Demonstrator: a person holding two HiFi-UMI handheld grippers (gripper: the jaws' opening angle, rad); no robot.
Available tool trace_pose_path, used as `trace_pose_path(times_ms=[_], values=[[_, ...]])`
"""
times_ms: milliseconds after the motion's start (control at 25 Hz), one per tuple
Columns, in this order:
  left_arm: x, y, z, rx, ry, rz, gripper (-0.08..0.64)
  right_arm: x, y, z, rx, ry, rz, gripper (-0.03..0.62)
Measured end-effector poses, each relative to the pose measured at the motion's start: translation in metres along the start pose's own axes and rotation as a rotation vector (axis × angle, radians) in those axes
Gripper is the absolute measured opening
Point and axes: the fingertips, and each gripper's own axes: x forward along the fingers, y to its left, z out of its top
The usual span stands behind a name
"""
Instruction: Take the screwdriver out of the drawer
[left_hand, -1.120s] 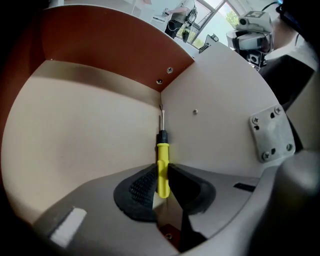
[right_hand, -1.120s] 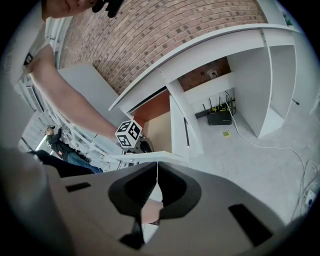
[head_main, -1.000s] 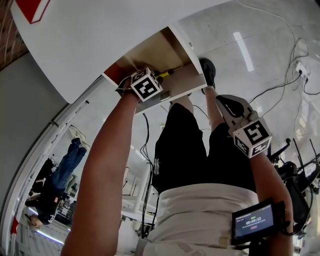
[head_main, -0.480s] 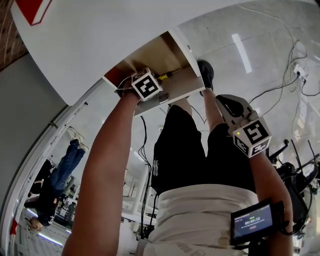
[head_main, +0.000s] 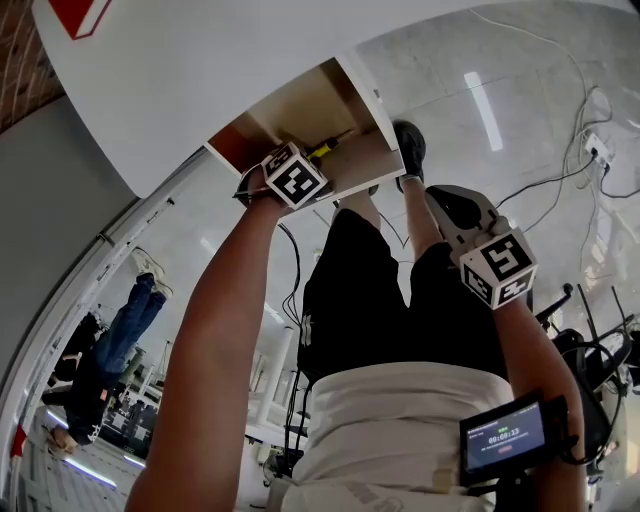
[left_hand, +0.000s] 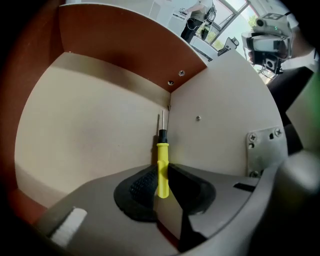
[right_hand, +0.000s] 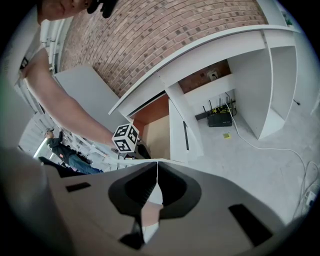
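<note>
With your left gripper (left_hand: 161, 186) jaws clamped on the yellow-handled screwdriver (left_hand: 162, 167) inside the drawer (left_hand: 95, 130), lift straight out, clear of its walls, leaving the right gripper (right_hand: 156, 175) closed, empty.

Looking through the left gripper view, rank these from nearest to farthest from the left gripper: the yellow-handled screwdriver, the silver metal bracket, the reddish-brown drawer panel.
1. Yellow-handled screwdriver: clamped between the fingers.
2. Silver metal bracket: on the drawer's right-hand wall.
3. Reddish-brown drawer panel: the far end, at the top of the view.
</note>
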Motion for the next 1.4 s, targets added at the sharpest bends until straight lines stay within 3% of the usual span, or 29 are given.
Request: trace_pose_path(times_ms=[240, 840, 1400], values=[[-0.009, 0.004, -0.008, -0.045, -0.016, 0.032, 0.064, 0.004, 0.004, 0.003, 0.046, -0.016, 0.018, 0.006], [-0.050, 0.000, -0.019, -0.107, -0.072, 0.087, 0.064, 0.012, 0.012, 0.007, -0.003, 0.001, 0.051, 0.008], [-0.082, -0.008, -0.015, -0.209, -0.190, 0.118, 0.064, 0.016, 0.026, 0.018, -0.046, 0.014, 0.059, 0.008]])
